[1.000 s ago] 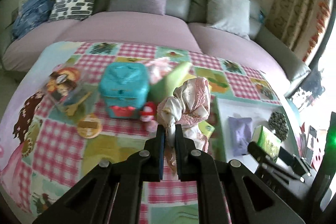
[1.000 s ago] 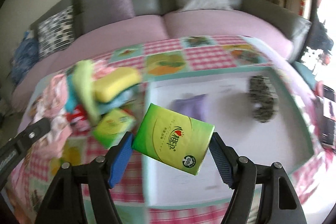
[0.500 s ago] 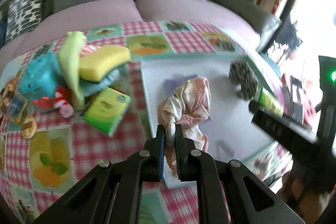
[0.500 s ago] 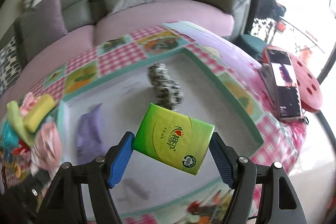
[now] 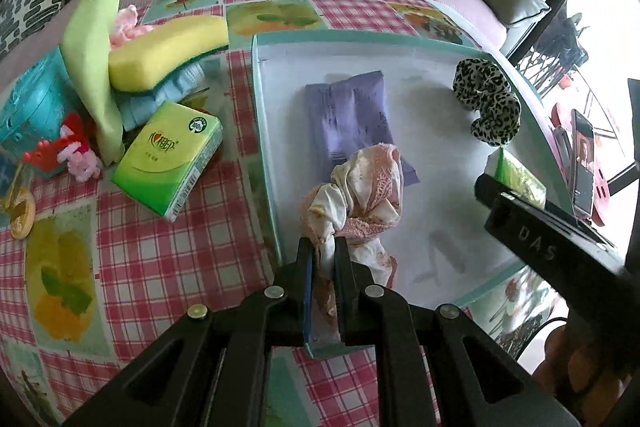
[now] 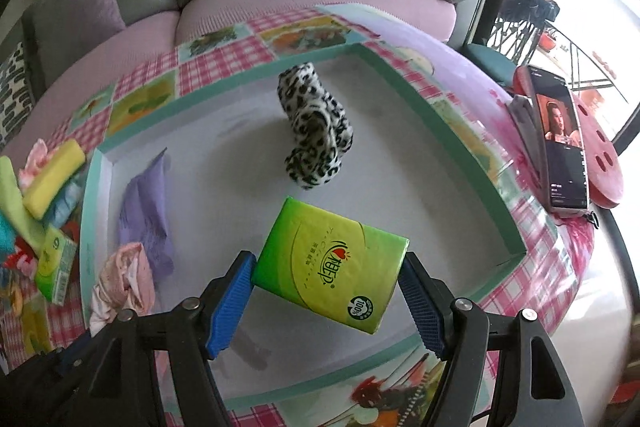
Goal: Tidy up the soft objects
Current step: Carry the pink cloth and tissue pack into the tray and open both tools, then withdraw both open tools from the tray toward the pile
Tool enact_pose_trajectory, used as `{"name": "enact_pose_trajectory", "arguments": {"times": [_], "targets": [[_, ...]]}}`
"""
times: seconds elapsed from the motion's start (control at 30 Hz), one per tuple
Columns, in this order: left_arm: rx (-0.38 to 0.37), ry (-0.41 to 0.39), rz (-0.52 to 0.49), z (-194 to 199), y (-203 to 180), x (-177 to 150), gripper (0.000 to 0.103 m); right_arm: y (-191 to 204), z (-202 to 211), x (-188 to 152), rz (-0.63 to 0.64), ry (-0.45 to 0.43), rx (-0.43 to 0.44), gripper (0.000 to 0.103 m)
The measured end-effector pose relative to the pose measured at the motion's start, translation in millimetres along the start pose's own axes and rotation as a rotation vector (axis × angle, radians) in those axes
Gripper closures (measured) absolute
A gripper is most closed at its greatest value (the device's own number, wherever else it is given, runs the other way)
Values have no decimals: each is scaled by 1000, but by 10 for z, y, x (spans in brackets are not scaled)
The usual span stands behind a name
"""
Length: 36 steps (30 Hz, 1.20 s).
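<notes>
left gripper [image 5: 323, 259] pinches a pink cloth [image 5: 362, 187] over the tray [image 5: 262, 131]; right gripper [image 6: 326, 293] clamps a green tissue pack [image 6: 330, 261]

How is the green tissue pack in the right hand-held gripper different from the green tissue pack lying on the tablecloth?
The held tissue pack hangs tilted above the white tray, clamped by the right hand-held gripper. The other tissue pack lies outside the tray on the tablecloth, touched by no gripper. Both share the same green wrapper and logo.

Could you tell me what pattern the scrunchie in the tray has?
Leopard print, black spots on cream scrunchie; clearest in the right wrist view.
</notes>
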<state>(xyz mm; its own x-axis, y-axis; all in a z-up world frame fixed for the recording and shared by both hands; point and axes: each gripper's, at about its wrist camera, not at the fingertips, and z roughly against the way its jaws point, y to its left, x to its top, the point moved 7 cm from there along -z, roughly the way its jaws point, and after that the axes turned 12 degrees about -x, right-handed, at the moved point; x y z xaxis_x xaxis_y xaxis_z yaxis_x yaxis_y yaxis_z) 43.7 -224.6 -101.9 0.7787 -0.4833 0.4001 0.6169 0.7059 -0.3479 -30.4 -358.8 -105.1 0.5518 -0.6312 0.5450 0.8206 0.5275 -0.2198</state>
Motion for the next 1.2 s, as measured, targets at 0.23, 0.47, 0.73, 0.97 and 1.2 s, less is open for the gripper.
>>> {"name": "enact_pose_trajectory", "arguments": {"times": [0.23, 0.47, 0.73, 0.97, 1.2], "targets": [[-3, -2, -9, -2, -29, 14, 88, 8, -55, -52, 4, 23, -1, 27], [-19, -39, -14, 94, -66, 72, 74, 23, -36, -45, 6, 11, -2, 27], [5, -116, -6, 292, 16, 155, 73, 36, 0, -43, 12, 2, 2, 26], [139, -161, 51, 427, 314, 197, 53, 45, 22, -30, 17, -10, 7, 13], [228, -173, 130, 454, 595, 182, 18, 81, 86, 5, 27, -43, 20, 0]]}}
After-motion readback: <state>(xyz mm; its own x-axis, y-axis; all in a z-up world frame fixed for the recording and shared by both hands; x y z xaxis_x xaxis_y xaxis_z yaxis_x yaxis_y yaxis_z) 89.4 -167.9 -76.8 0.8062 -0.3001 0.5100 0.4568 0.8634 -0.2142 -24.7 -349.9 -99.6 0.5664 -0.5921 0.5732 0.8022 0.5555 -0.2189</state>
